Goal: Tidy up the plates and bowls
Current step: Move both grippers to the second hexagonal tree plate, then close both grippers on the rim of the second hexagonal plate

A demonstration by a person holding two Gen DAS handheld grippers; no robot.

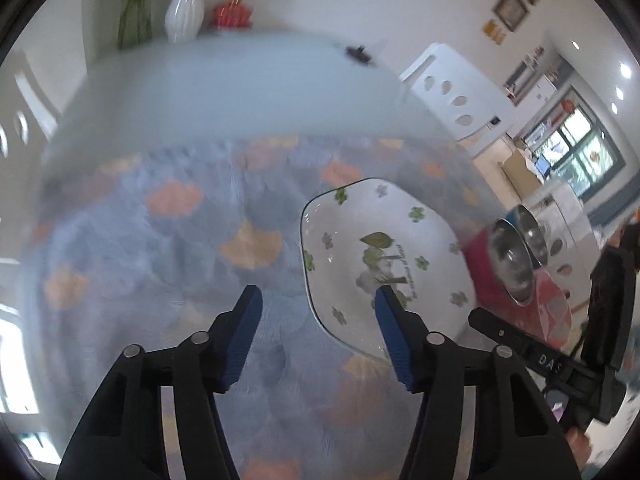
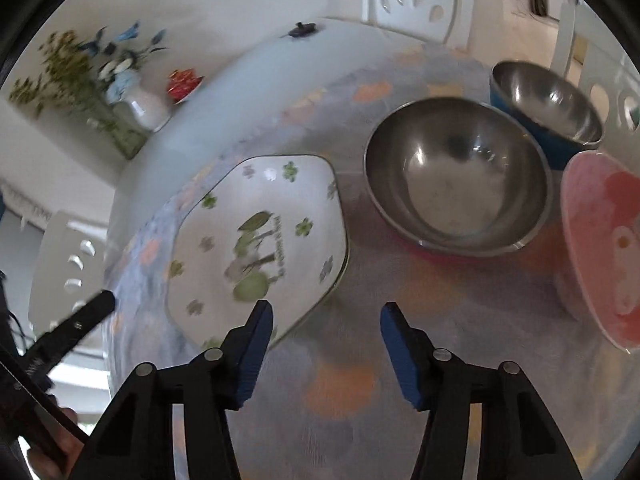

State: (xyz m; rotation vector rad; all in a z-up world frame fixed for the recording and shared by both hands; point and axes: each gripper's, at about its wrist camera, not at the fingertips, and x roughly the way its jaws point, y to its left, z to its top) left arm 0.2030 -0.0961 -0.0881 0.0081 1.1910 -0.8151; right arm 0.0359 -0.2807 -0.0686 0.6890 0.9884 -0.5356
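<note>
A white plate with green clover print (image 1: 372,256) (image 2: 260,240) lies on the flowered tablecloth. My left gripper (image 1: 318,312) is open and empty, its right finger over the plate's near edge. My right gripper (image 2: 326,328) is open and empty, just right of the plate's near corner. A large steel bowl with a red outside (image 2: 456,176) stands beyond it, a steel bowl with a blue outside (image 2: 548,112) behind that, and a pink plate (image 2: 604,248) at the right. The two bowls (image 1: 516,252) and the pink plate (image 1: 556,312) also show in the left wrist view.
A white vase with flowers (image 2: 144,108) and a red object (image 2: 184,80) stand at the table's far edge. A small black object (image 2: 302,31) lies on the bare tabletop (image 1: 240,92). White chairs (image 2: 416,0) (image 1: 452,92) surround the table.
</note>
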